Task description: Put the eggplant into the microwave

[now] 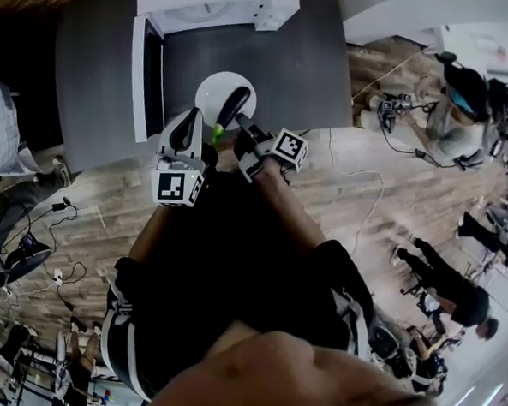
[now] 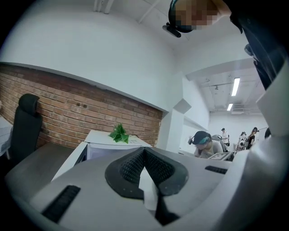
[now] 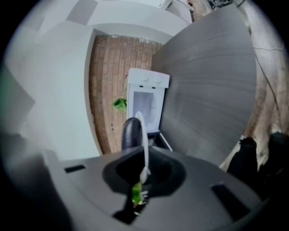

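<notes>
A dark purple eggplant (image 1: 236, 102) is borne on a round white plate (image 1: 211, 90), whose near rim is apparently clamped by the left gripper (image 1: 193, 115) and the right gripper (image 1: 240, 121).

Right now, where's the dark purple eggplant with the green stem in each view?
Head view: dark purple eggplant on the round white plate, upper centre.
Left gripper view: not in it; only the plate's rim, between the jaws.
Right gripper view: centre, just beyond the jaws, beside the plate's rim.
Shared landmark: white microwave with the green plant on top.
</notes>
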Tool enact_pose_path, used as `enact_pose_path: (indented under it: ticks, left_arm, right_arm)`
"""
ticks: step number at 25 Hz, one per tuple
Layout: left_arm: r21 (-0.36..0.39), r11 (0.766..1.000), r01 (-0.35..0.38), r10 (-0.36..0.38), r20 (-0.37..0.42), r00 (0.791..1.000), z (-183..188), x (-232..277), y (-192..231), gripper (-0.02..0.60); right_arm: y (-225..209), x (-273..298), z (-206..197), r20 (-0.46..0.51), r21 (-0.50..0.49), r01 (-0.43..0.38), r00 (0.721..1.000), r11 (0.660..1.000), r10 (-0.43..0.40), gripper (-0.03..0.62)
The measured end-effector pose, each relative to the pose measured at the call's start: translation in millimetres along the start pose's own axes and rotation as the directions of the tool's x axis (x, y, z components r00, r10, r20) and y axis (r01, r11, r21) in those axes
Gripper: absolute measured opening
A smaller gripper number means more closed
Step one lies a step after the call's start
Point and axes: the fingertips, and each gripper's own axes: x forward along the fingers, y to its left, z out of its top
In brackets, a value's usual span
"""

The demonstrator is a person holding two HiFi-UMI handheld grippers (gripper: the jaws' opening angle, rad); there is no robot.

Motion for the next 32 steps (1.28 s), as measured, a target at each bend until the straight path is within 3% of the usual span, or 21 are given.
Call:
enact_pose_path:
  ticks: [7, 21, 32]
  left_arm:
    - [-0.003, 1.000, 0.016, -0.016, -0.005, 1.000, 5, 22, 24, 0.034]
    - [0.002, 0.993, -0.119, 0.118, 0.008, 0.993, 18, 64, 30, 0.034]
    - [0.013, 0.983, -0.184, 0.183, 0.042, 0.982, 30, 81, 41, 0.034]
  right_arm:
    - [7, 31, 15, 0.022, 0.010, 0.013, 1.000, 1.000, -0.013, 0.037]
    - [20, 65, 68, -0.098, -0.039, 0.041, 0.994, 0.998, -0.045, 0.037]
    - [30, 94, 104, -0.121, -0.073, 0.031, 0.992, 0.997, -0.039, 0.037]
